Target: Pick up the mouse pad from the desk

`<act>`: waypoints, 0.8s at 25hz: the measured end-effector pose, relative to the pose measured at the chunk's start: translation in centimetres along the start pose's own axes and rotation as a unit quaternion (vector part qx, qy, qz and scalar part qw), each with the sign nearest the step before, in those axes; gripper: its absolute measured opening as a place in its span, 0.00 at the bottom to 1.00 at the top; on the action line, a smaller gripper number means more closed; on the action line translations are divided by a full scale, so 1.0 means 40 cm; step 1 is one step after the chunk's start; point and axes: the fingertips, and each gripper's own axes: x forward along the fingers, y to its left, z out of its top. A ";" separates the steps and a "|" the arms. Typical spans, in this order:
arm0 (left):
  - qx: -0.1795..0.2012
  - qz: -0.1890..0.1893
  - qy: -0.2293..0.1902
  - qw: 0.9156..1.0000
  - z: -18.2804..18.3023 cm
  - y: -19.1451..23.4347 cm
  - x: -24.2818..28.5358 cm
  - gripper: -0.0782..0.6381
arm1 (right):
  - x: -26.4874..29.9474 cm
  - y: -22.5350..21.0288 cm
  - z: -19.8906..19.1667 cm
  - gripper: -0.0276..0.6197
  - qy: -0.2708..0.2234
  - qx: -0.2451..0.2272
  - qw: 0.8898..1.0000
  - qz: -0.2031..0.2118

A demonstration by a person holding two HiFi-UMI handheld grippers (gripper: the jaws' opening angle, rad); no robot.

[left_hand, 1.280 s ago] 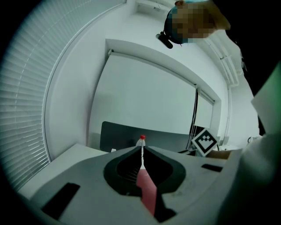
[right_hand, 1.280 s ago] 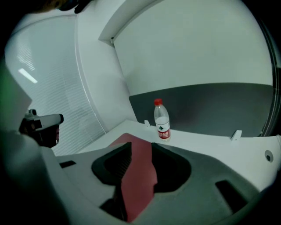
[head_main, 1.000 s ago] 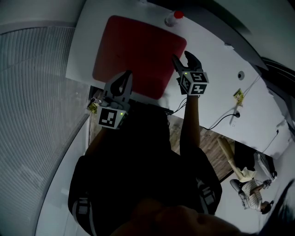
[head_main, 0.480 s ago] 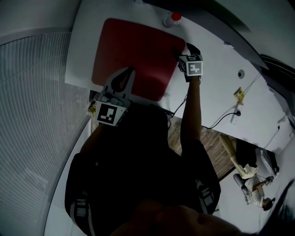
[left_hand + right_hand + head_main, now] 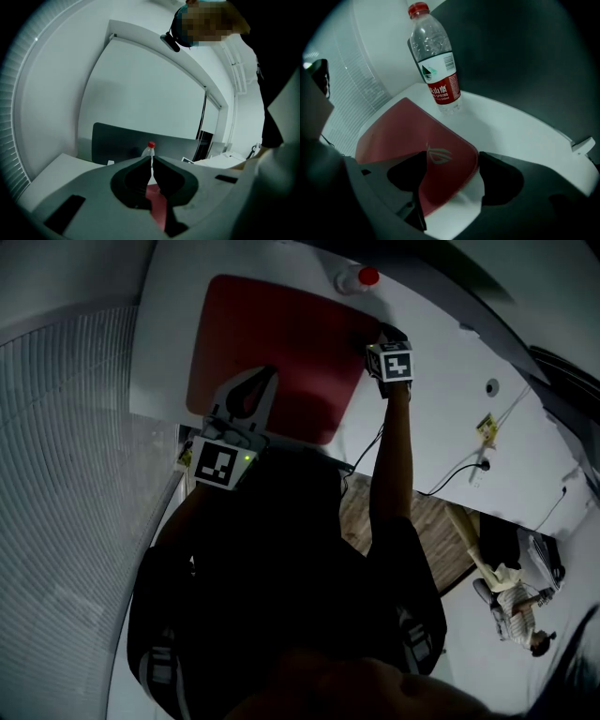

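**Entry: red mouse pad [image 5: 272,343]**, lying flat on the white desk [image 5: 441,418], upper middle of the head view.

- Left gripper [image 5: 269,374]: nearest the wearer, jaws closed on nothing, held over the pad's near edge.
- Right gripper [image 5: 452,161]: at the pad's upper right corner, pointed steeply down. Its jaws have just been opening and now stand wide, with the rounded logo corner between them and not pinched.
- Risk, grip: the pad hugs the desk, so a jaw may ride over the edge instead of under it. Closing would then catch nothing, or only crease the corner.
- Risk, handling: the pad is probably thin and limp. Taken by one corner it may droop, drag or slip free.
- Water bottle [image 5: 436,70]: red cap, upright on the desk just beside the pad's far edge. It is the nearest obstacle, and a shoved or swinging pad could topple it.
- Dark divider panel [image 5: 525,56]: behind the bottle, limiting forward reach.
- Cable [image 5: 450,486]: right of frame, well apart from the pad
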 end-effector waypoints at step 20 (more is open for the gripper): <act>-0.018 -0.031 0.016 0.999 -0.014 0.043 0.063 0.13 | 0.016 -0.007 0.010 0.53 0.036 0.009 0.998 -0.048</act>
